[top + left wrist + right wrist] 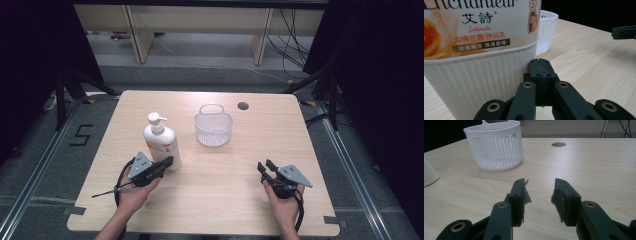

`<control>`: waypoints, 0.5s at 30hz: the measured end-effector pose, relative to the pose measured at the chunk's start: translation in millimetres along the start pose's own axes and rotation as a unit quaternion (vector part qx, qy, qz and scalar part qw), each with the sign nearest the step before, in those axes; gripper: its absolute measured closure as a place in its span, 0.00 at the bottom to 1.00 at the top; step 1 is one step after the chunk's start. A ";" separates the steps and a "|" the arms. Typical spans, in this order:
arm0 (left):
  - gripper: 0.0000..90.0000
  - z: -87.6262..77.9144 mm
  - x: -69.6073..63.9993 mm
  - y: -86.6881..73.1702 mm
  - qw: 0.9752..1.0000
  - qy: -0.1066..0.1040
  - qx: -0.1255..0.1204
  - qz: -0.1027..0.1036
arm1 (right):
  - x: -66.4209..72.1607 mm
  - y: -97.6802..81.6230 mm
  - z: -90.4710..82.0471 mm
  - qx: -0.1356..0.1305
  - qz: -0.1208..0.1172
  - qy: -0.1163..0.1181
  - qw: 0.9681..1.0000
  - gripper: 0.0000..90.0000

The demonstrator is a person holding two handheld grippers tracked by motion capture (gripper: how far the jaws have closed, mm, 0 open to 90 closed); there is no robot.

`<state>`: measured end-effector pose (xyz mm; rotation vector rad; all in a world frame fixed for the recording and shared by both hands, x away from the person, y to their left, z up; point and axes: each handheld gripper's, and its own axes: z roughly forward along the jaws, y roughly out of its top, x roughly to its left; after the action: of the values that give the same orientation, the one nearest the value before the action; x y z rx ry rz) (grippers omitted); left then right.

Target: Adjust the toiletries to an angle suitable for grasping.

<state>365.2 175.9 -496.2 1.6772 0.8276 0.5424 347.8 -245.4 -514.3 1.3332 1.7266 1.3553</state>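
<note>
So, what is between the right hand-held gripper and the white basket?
Only bare wooden table separates the right hand-held gripper from the white basket, per the right gripper view.

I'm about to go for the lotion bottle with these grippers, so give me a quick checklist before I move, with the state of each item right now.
1. Pump bottle upright on the table: ok.
2. Left gripper open for a grasp: not ok, jaws shut beside the bottle's base.
3. Right gripper open and empty: ok.
4. White basket upright, apart from the bottle: ok.
5. Basket empty: ok, nothing seen inside from the high view.
6. Bottle's weight or fill: cannot tell.
</note>
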 end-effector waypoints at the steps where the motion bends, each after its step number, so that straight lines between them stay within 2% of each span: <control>1: 1.00 1.4 0.4 -0.3 1.000 -0.002 -0.005 0.000 | 0.1 -0.1 0.2 -0.001 0.001 0.000 1.000 0.69; 4: 1.00 2.0 0.6 0.2 1.000 0.002 0.000 0.000 | -0.2 0.2 -0.6 0.003 -0.003 0.000 1.000 0.69; 7: 1.00 4.2 1.4 -0.1 1.000 0.000 -0.005 -0.002 | 0.2 -0.1 0.1 -0.002 -0.001 -0.001 1.000 0.69; 8: 1.00 3.5 1.1 0.2 1.000 0.003 0.000 -0.003 | 0.4 -0.5 1.2 -0.009 0.000 0.001 1.000 0.69; 11: 1.00 4.3 1.3 0.1 1.000 0.005 0.000 -0.003 | -1.2 -0.2 1.2 -0.010 -0.011 -0.001 1.000 0.69; 15: 1.00 6.0 2.1 -0.4 1.000 0.003 -0.004 -0.004 | 0.4 -0.5 1.3 -0.009 -0.001 0.001 1.000 0.69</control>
<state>370.8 173.7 -498.2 1.6643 0.8352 0.5455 348.6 -244.5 -515.2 1.3197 1.7133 1.3674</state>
